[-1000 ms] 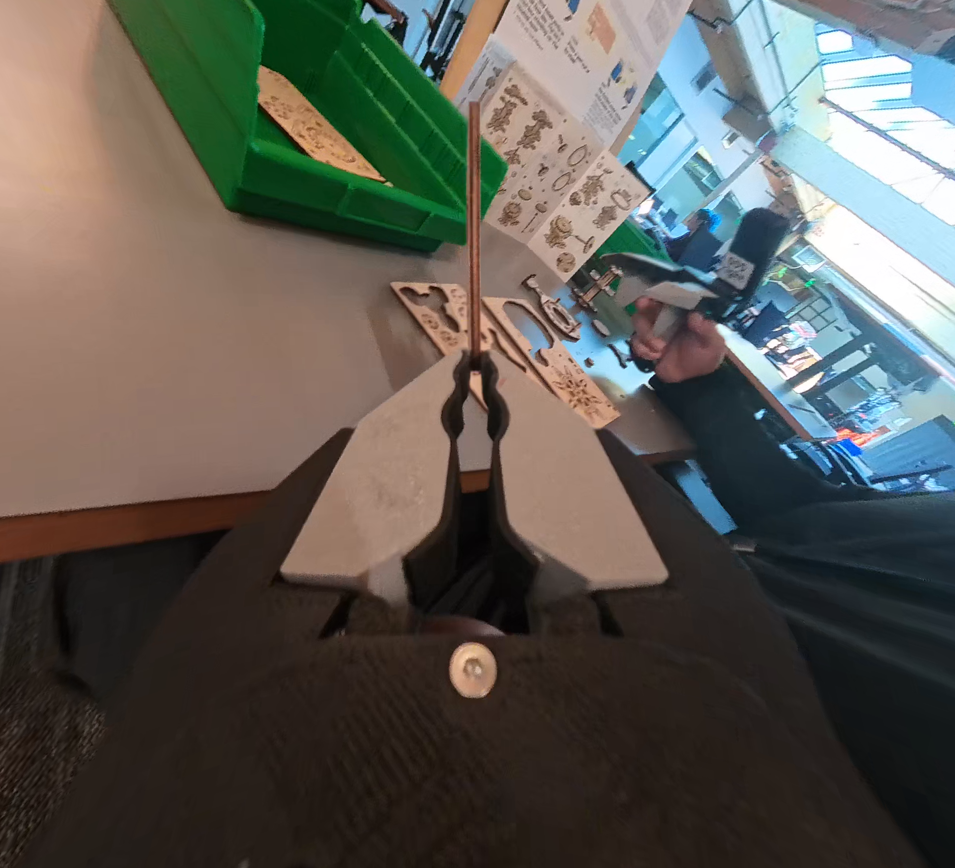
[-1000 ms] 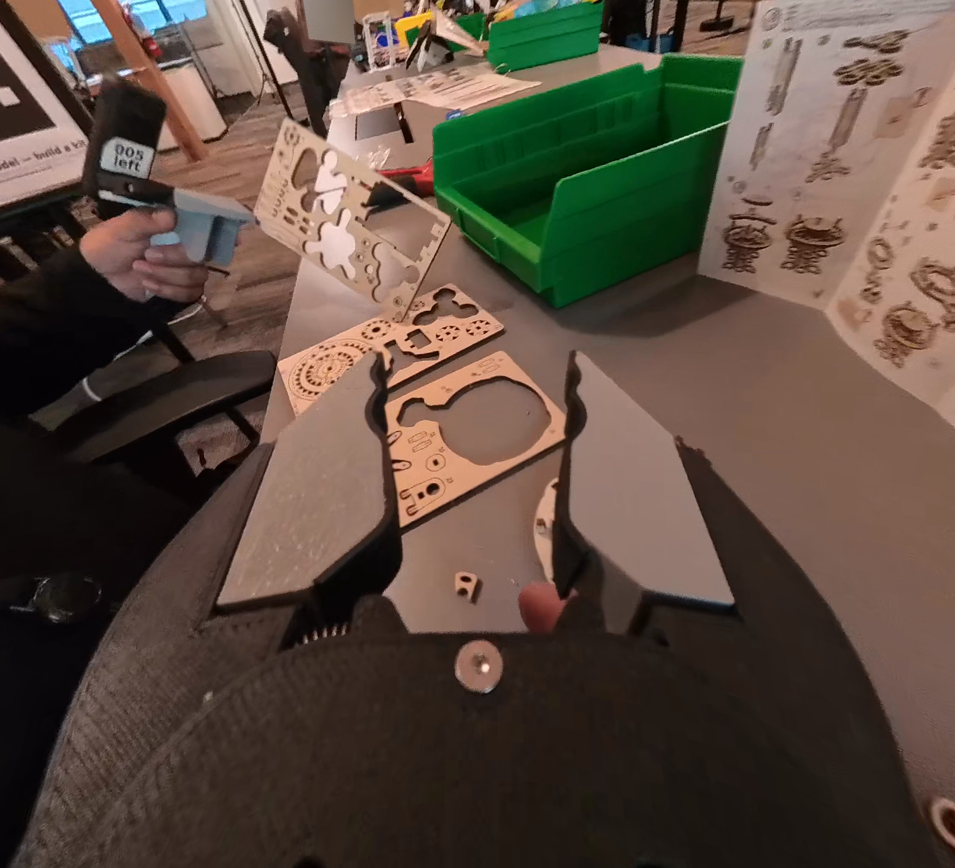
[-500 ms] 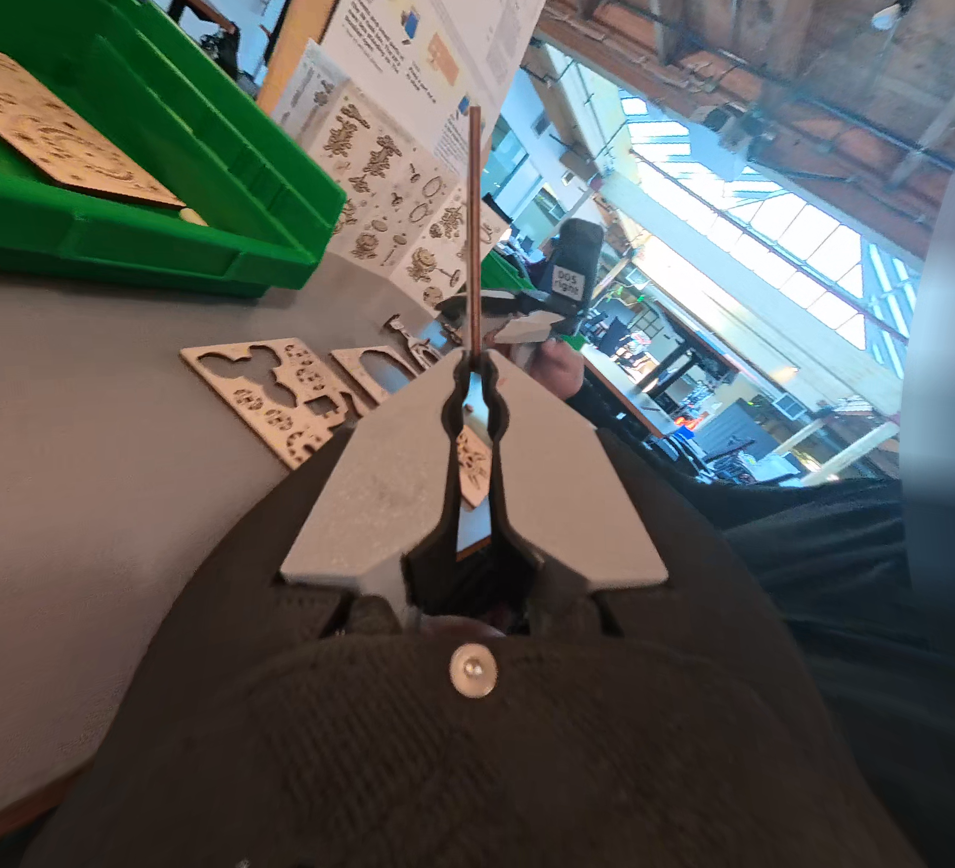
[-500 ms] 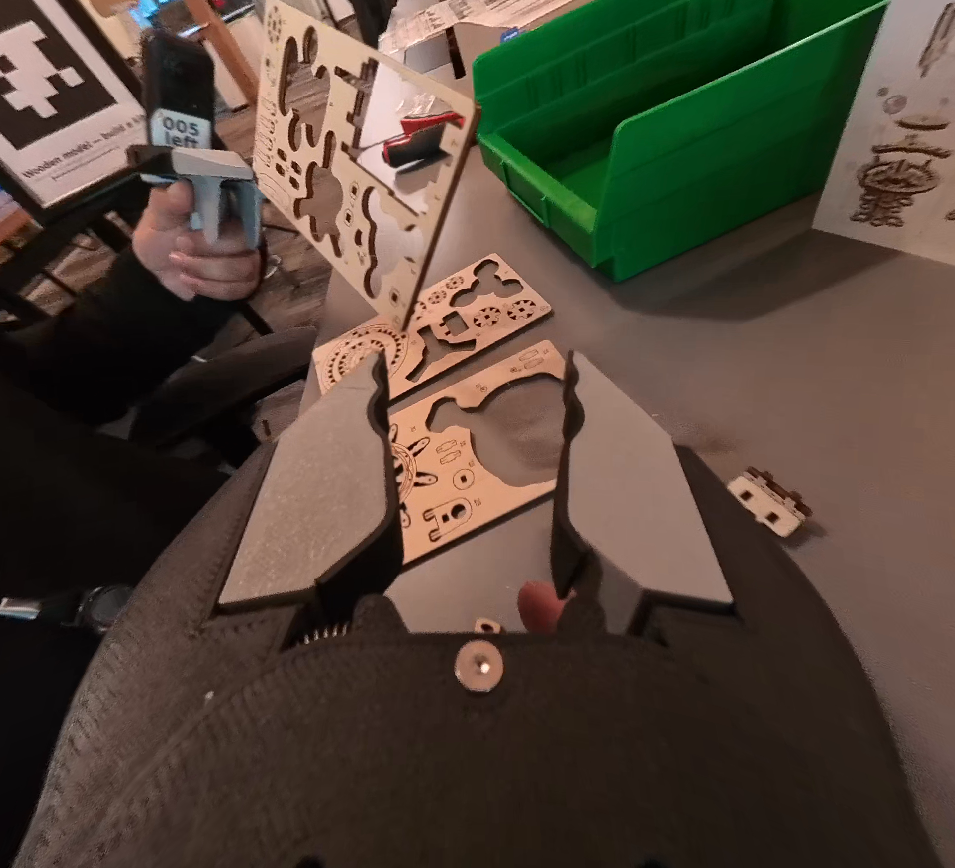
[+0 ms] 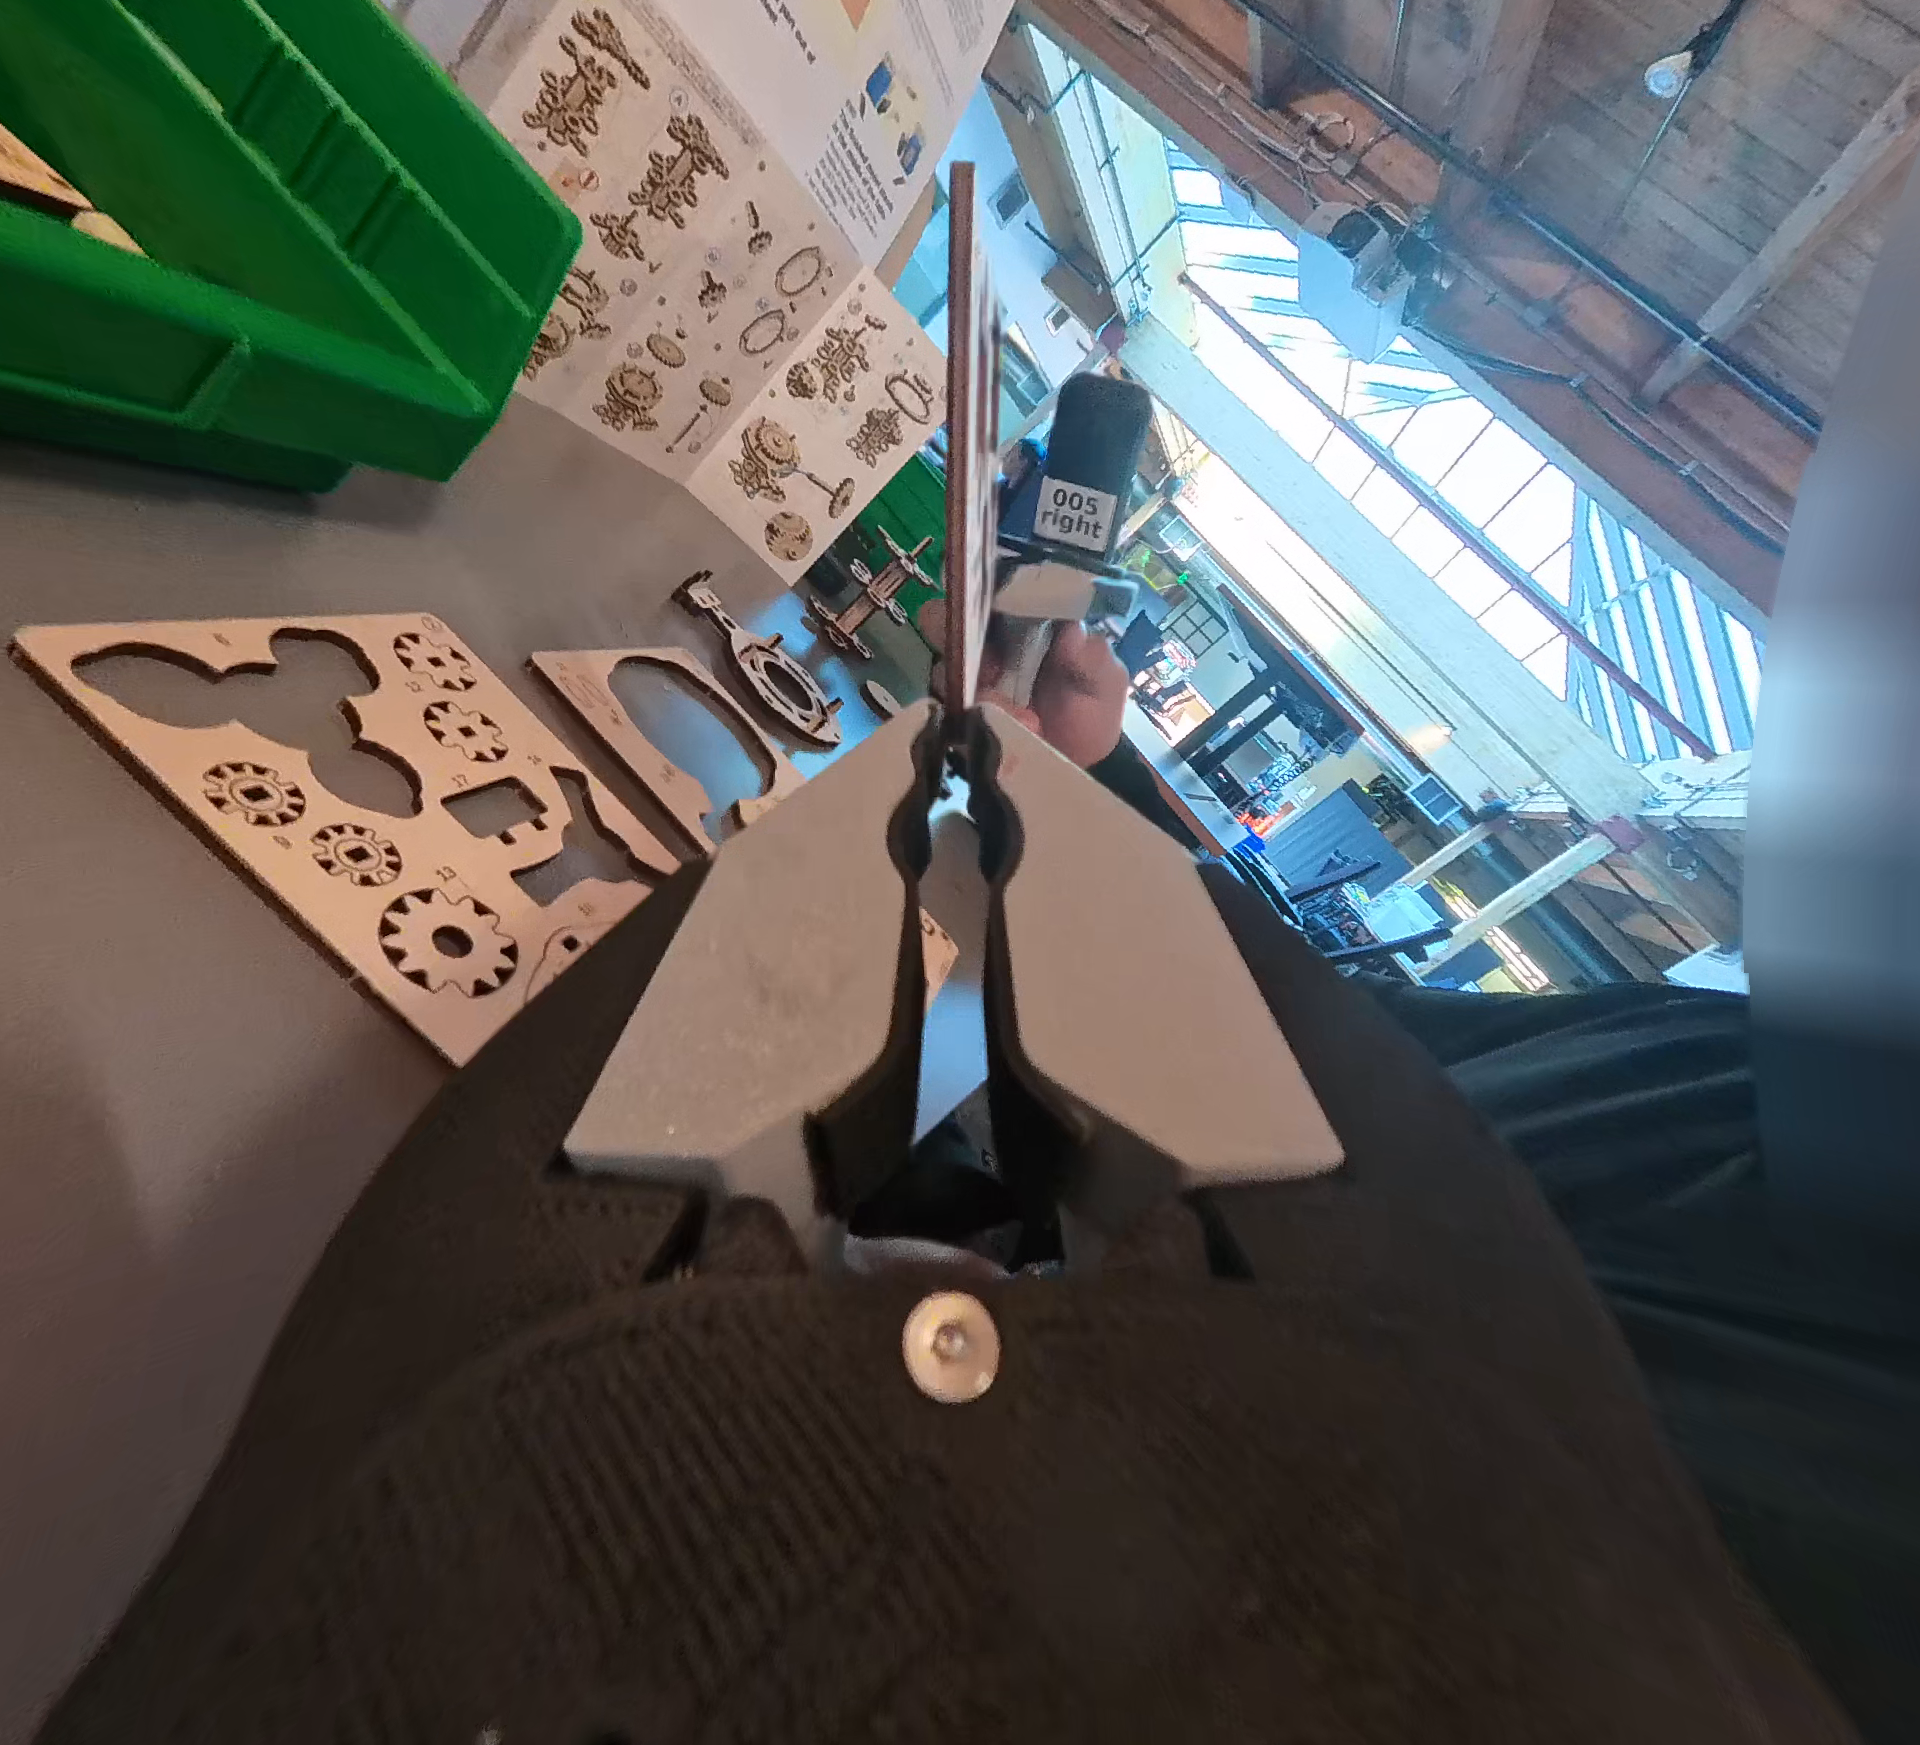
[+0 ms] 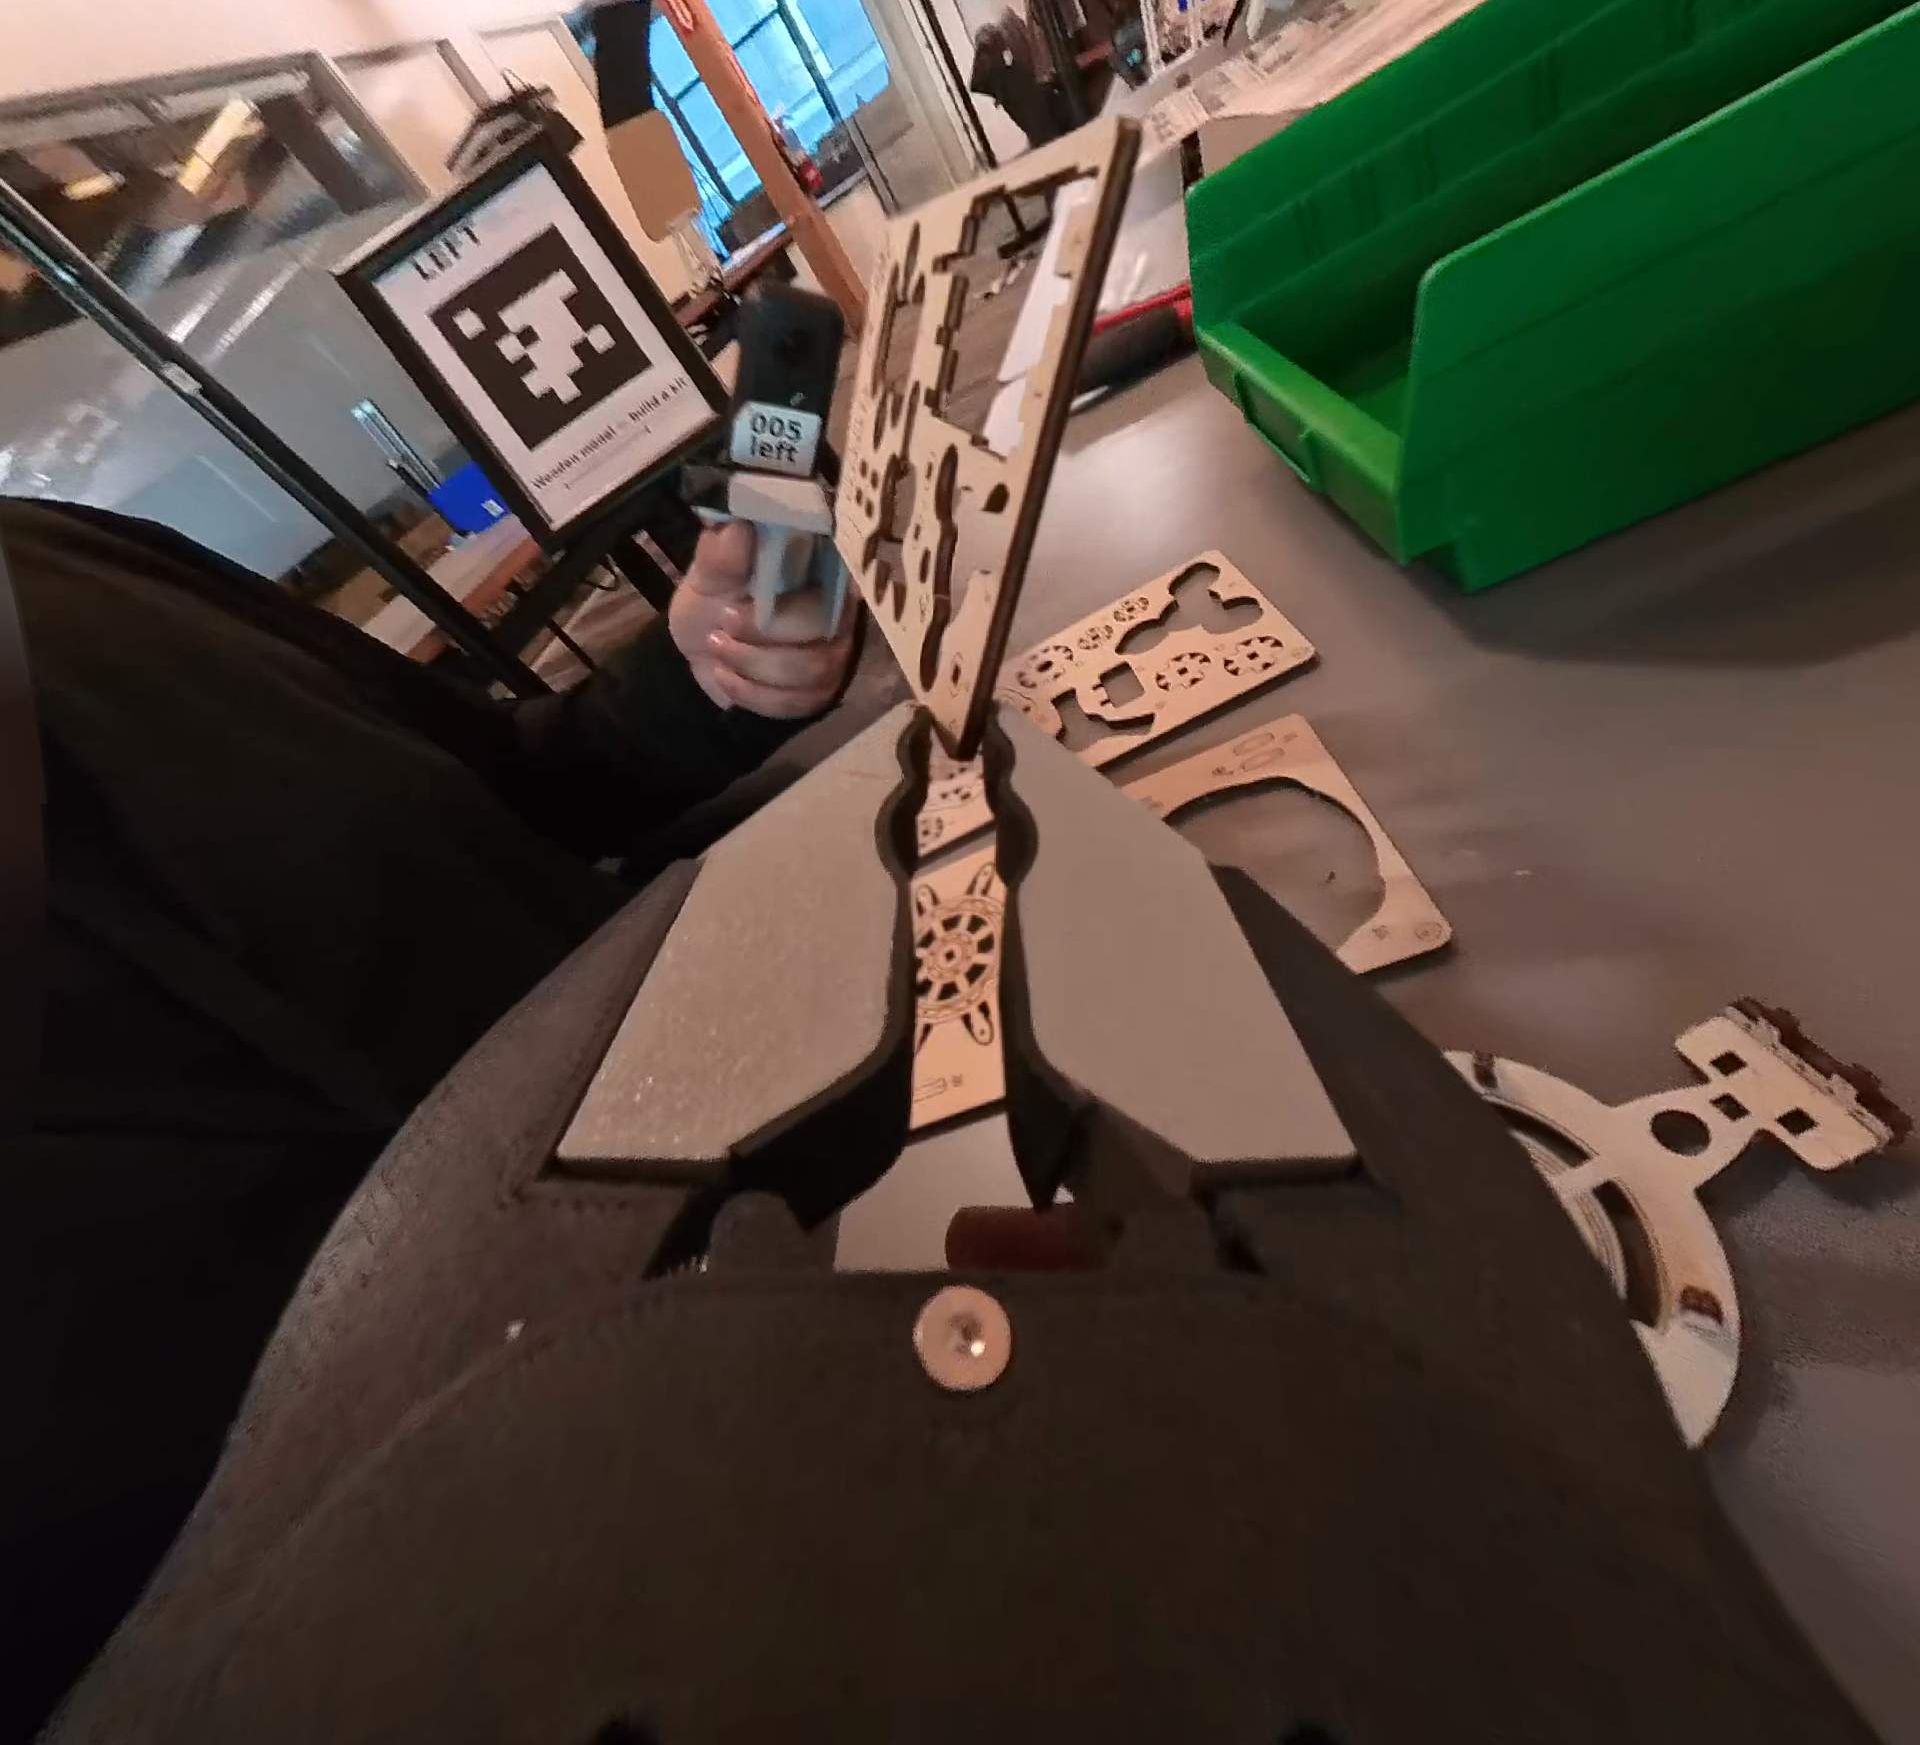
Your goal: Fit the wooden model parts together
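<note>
The left gripper (image 5: pixel 958 739) was pressed together on one edge of a laser-cut plywood sheet (image 6: pixel 971 448), which was held upright above the counter (image 5: pixel 156 1020) and seen edge-on in its own view. The right gripper (image 6: pixel 958 745) was closed on the sheet's lower corner, so the sheet was pinched from two sides, clear of the counter.

The step in hand was judged to be the steadying of this sheet so that a part could be pressed out of it. For that, both pinches would best be kept near the solid border, since the sheet was much cut away and its thin bridges would likely snap if twisted. Any force would best be applied squarely, not as a bend between the two grippers.

Below the sheet, two more plywood sheets (image 6: pixel 1164 656) lay flat near the counter's near edge, one with gear cut-outs, and a loose ring-shaped wooden part (image 6: pixel 1662 1165) lay beside them. A green bin (image 6: pixel 1558 345) stood farther back, with folded instruction pages (image 5: pixel 727 241) propped beside it.
</note>
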### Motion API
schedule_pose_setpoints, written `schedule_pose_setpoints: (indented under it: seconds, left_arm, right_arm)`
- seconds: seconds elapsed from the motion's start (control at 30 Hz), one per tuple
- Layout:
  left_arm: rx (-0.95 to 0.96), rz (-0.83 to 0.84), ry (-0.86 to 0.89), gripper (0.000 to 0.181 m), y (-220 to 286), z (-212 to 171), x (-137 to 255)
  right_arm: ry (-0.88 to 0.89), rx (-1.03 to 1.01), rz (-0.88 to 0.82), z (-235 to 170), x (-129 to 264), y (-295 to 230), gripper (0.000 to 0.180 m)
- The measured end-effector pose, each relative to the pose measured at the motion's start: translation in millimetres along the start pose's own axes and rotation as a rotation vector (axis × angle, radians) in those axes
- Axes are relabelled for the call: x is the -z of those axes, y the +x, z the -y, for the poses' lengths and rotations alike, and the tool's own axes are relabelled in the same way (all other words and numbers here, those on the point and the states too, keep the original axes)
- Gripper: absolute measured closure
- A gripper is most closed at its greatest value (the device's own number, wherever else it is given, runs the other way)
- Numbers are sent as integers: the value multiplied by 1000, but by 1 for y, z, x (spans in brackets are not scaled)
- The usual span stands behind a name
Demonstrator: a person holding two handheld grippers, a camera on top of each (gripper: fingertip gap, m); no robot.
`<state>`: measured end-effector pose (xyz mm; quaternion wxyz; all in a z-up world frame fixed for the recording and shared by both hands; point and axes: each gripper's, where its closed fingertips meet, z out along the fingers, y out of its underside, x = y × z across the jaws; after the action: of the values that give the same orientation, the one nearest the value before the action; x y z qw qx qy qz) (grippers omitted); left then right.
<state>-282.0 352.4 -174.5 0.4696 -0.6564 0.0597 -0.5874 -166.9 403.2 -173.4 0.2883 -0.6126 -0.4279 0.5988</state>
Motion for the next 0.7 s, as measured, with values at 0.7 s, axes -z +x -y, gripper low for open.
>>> schedule_pose_setpoints:
  seconds: [0.7]
  left_arm:
    - [52, -13, -92, 180, 0, -40, -9]
  right_arm:
    - [98, -33, 82, 14, 11, -12, 179]
